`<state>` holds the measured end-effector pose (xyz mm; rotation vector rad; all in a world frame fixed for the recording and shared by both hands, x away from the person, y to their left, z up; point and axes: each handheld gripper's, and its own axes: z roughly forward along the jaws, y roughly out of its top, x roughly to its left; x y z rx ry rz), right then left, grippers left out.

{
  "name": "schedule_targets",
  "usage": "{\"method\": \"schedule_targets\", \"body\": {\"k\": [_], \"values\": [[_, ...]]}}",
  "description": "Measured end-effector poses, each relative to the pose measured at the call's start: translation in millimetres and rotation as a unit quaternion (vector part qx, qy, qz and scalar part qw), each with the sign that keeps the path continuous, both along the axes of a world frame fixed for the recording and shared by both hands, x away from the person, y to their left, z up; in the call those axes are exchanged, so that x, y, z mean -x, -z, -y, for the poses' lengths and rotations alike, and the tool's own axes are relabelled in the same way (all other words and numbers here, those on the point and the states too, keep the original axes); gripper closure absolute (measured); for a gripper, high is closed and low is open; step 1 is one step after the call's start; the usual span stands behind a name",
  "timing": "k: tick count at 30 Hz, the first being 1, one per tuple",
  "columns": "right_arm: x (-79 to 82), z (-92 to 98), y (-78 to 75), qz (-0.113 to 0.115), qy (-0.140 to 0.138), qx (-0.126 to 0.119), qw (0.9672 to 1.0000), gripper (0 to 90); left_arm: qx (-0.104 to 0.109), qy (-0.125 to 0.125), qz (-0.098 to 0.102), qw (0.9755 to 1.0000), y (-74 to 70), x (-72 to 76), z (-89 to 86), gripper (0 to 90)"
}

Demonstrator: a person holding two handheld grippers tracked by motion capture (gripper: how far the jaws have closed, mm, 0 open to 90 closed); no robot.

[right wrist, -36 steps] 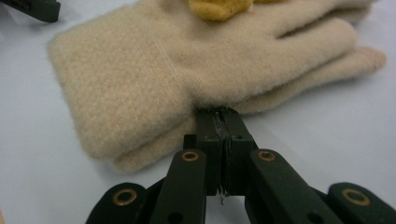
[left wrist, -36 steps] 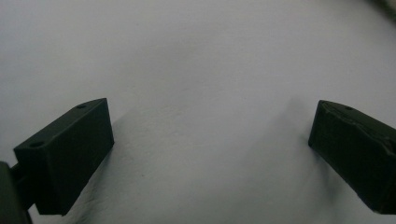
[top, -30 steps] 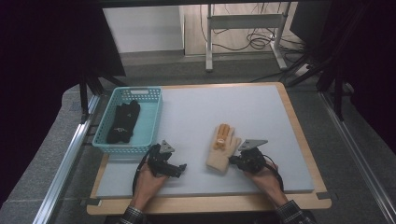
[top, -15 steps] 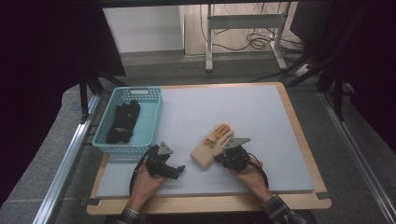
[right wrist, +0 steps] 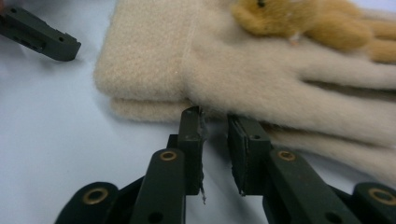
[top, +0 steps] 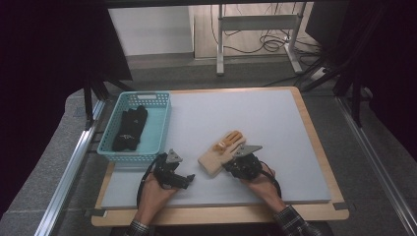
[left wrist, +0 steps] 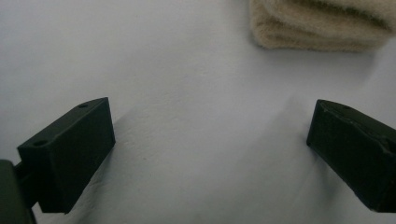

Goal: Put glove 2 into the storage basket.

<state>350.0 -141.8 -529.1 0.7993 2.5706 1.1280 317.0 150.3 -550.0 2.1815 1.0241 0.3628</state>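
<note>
Both grippers gape: left gripper (left wrist: 210,154) wide, right gripper (right wrist: 215,126) just opening narrowly beside beige glove (right wrist: 261,70).

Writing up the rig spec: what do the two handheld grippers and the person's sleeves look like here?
Both are black two-jaw tools. The left gripper has blocky matte black jaws with small screw holes and a grey three-cornered plate on top; a black cable loops from it beside the hand. The right gripper has slim black linkage arms with brass-coloured pivot rings, its own grey plate and a black cable. Dark plaid cuffs show at both wrists.
</note>
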Motion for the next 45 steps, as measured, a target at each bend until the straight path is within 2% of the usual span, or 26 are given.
{"method": "schedule_targets", "body": {"k": [8,12,16,21,23,25,28,30,32,37,45], "values": [[0.7,25.9,-10.1,0.014,0.025,0.003,0.9996,65.3,0.002,0.0,0.0,1.0,0.3,-0.1,-0.5,1.1],[-0.7,46.0,-12.8,0.016,0.048,-0.001,0.9987,57.7,0.002,0.0,0.0,1.0,0.4,-0.1,-0.5,1.1],[-2.9,68.4,-13.1,0.02,0.077,-0.001,0.9968,46.4,0.002,0.0,0.0,1.0,0.4,-0.1,-0.5,1.1],[-4.8,95.6,-12.3,0.03,0.114,0.001,0.993,32.9,0.001,0.001,0.0,1.0,0.3,-0.1,-0.7,1.1],[-5.8,106.9,-11.3,0.037,0.136,0.008,0.99,27.7,0.002,0.001,0.0,1.0,0.4,0.0,-0.6,1.2],[-7.1,113.9,-10.6,0.039,0.148,0.014,0.9881,25.2,0.002,0.0,0.0,1.0,0.4,0.0,-0.5,1.1],[-8.2,129.9,-11.0,0.047,0.175,0.016,0.9833,21.1,0.002,0.0,0.0,1.0,0.5,0.0,-0.6,1.1],[-9.0,137.6,-10.0,0.044,0.186,0.016,0.9814,19.3,0.002,0.001,0.0,1.0,0.4,-0.1,-0.7,1.1],[-10.1,143.3,-7.3,0.042,0.193,0.019,0.9802,17.9,0.002,0.001,-0.001,1.0,0.4,-0.1,-0.7,1.2],[-15.1,148.3,-0.6,0.02,0.196,0.017,0.9802,16.2,0.004,0.0,-0.001,1.0,0.5,-0.2,-0.8,1.2],[-15.3,146.9,0.6,0.022,0.196,0.024,0.9801,15.3,0.005,0.0,-0.003,1.0,0.4,-0.2,-0.6,0.9]]}}
